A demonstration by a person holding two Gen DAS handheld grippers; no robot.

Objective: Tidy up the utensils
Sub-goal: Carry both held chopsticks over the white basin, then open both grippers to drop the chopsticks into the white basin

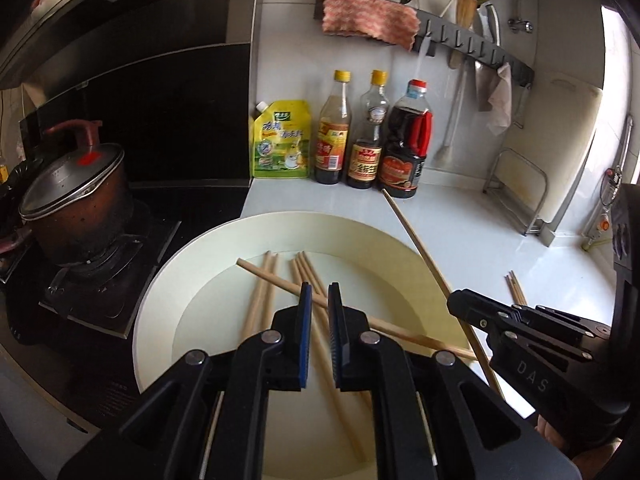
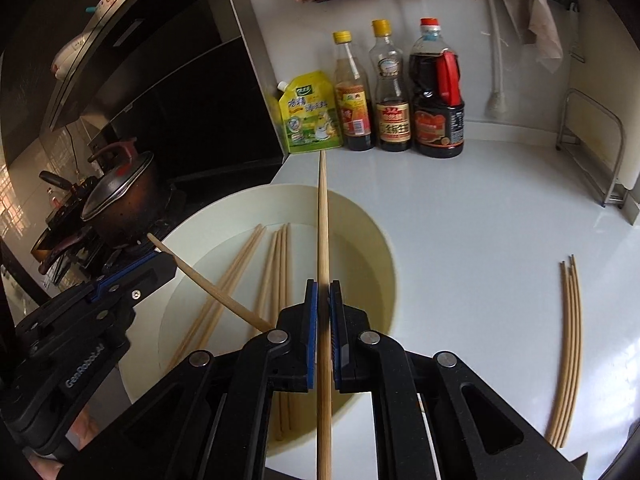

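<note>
So, the white worktop (image 2: 480, 220) takes up most of the view, with a big cream bowl (image 1: 180, 280) sitting on it next to the stove. My right tool (image 2: 323, 288) is clamped on a long chopstick (image 2: 322, 220), holding it over the bowl and pointing toward the sauce bottles (image 2: 438, 92) at the wall. My left tool (image 1: 320, 292) is closed down to a thin slit above the bowl. A crossing chopstick (image 1: 272, 278) runs right past its tips, and I can't tell if it's actually pinched. More loose chopsticks (image 2: 280, 272) lie inside the bowl. A small bundle of chopsticks (image 2: 568, 340) lies on the worktop, well off to the right.
</note>
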